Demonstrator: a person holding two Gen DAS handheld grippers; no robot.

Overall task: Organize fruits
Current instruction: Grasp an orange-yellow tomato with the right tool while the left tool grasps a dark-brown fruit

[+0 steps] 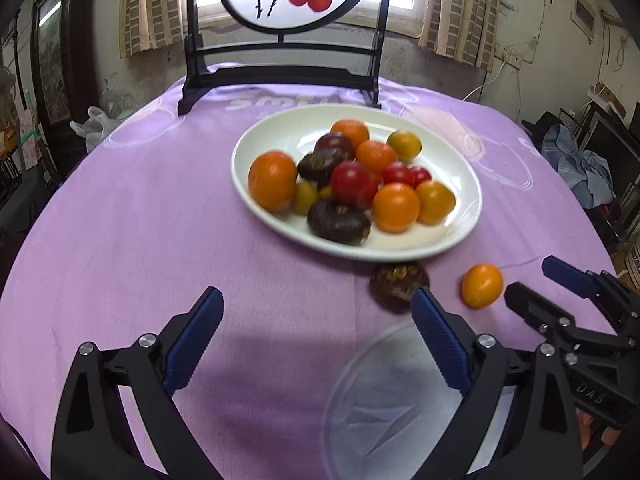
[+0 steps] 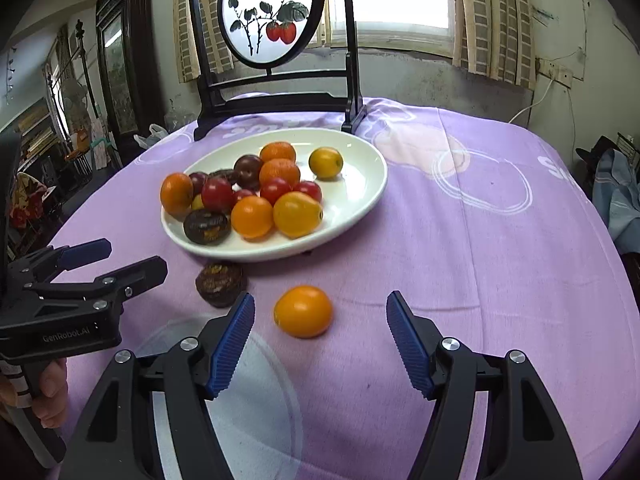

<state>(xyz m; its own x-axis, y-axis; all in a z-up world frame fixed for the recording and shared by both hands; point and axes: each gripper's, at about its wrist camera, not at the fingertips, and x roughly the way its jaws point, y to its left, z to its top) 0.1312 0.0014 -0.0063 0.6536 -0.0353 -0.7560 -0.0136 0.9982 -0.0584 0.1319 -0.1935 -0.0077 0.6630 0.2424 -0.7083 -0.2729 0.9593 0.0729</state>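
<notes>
A white oval plate [image 1: 280, 136] [image 2: 360, 160] on the purple tablecloth holds several orange, red and dark fruits. A dark mangosteen [image 1: 398, 286] [image 2: 220, 282] and an orange fruit [image 1: 482, 285] [image 2: 303, 311] lie on the cloth just in front of the plate. My left gripper [image 1: 316, 304] is open and empty, its right finger beside the mangosteen; it also shows in the right wrist view [image 2: 132, 258]. My right gripper [image 2: 320, 308] is open and empty, with the orange fruit just ahead between its fingertips; it shows in the left wrist view [image 1: 536, 280].
A black-framed round painted screen [image 1: 280, 40] [image 2: 276, 72] stands on the table behind the plate. A clear glass plate [image 1: 400, 400] [image 2: 240, 400] lies on the cloth under the grippers. Room clutter surrounds the round table's edges.
</notes>
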